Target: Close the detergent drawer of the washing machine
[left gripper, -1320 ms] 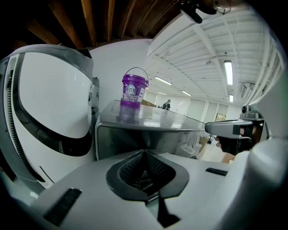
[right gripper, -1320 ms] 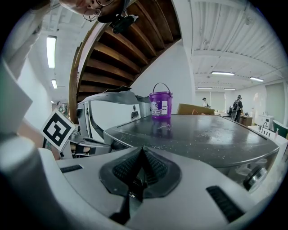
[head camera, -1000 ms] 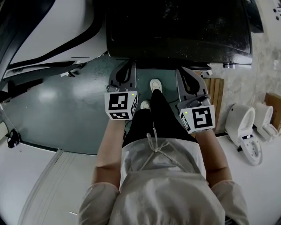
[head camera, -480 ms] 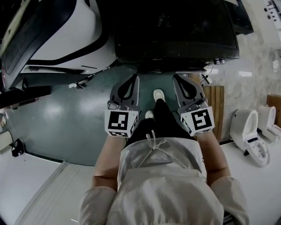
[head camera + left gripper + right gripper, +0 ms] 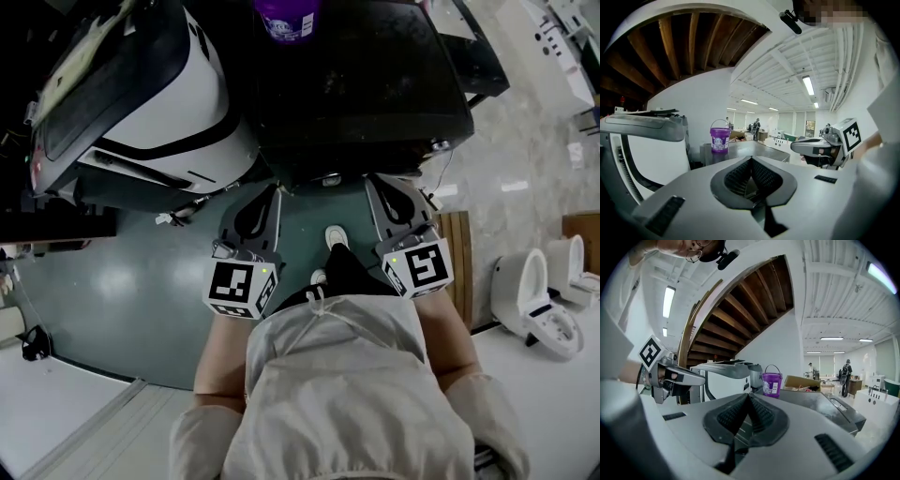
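The left gripper (image 5: 270, 193) and the right gripper (image 5: 377, 186) both have their jaws closed on nothing, near the dark machine (image 5: 375, 84) that carries a purple bucket (image 5: 286, 19).

glossy green floor (image 5: 112, 272), white toilets (image 5: 527, 298) at right; wooden beams (image 5: 740, 305) overhead, strip lights (image 5: 808, 85) lit.

Washer (image 5: 375, 94): directly before you.
Bucket (image 5: 286, 17): on washer top, rear.
Second machine (image 5: 141, 103): left of washer.
Toilets (image 5: 528, 292): floor, your right.
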{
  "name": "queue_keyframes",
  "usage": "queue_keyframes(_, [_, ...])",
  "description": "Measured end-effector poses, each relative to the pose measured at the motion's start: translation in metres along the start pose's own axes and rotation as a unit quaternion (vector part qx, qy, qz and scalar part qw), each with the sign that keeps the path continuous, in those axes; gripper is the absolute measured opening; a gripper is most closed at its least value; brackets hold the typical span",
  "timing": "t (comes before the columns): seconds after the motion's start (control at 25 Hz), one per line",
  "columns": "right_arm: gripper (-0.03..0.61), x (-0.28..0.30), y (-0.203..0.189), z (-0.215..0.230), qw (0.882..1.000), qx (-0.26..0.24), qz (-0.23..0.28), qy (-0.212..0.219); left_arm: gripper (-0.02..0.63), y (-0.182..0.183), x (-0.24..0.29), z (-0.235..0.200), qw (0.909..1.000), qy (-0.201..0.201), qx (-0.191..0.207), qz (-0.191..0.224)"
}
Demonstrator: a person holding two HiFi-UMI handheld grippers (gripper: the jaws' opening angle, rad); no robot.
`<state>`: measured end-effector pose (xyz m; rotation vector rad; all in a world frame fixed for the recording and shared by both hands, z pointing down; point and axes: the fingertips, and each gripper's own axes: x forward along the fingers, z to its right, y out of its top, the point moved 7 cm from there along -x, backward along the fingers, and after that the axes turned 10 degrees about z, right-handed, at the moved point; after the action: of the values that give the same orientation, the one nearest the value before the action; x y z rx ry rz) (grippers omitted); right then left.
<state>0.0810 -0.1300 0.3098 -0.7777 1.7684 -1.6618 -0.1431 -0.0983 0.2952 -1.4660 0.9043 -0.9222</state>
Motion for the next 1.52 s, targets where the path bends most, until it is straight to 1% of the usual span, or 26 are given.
queue_keyframes(0.08, [0.006,-0.006,0.012,-0.006,1.000,-0.006,0.009,0.001,0.018,0.014,-0.010,0.005,0.9998,-0.015,0.005,0.012])
queue_keyframes(0.16, [0.006,-0.009,0.022,-0.011,1.000,-0.018,0.015,0.011,0.018,0.026,-0.019,0.008,0.9992,-0.024,0.015,0.028])
queue_keyframes(0.32, [0.005,-0.015,0.034,-0.018,0.999,-0.038,0.023,0.024,0.018,0.041,-0.034,0.011,0.9980,-0.026,0.029,0.050])
queue_keyframes(0.44, [0.005,-0.020,0.040,-0.020,0.999,-0.037,0.025,0.023,0.018,0.047,-0.041,0.012,0.9974,-0.028,0.031,0.058])
queue_keyframes(0.6, [0.003,-0.022,0.039,-0.023,0.998,-0.043,0.022,0.033,0.018,0.051,-0.044,0.018,0.9962,-0.045,0.046,0.059])
queue_keyframes(0.72, [0.003,-0.025,0.039,-0.022,0.998,-0.039,0.023,0.032,0.018,0.051,-0.044,0.022,0.9961,-0.050,0.043,0.058])
queue_keyframes(1.16, [0.002,-0.032,0.040,-0.017,0.999,-0.029,0.031,0.027,0.018,0.051,-0.038,0.026,0.9971,-0.033,0.039,0.056])
queue_keyframes(1.52, [0.002,-0.034,0.042,-0.016,0.998,-0.033,0.041,0.042,0.018,0.049,-0.036,0.031,0.9975,-0.027,0.040,0.052])
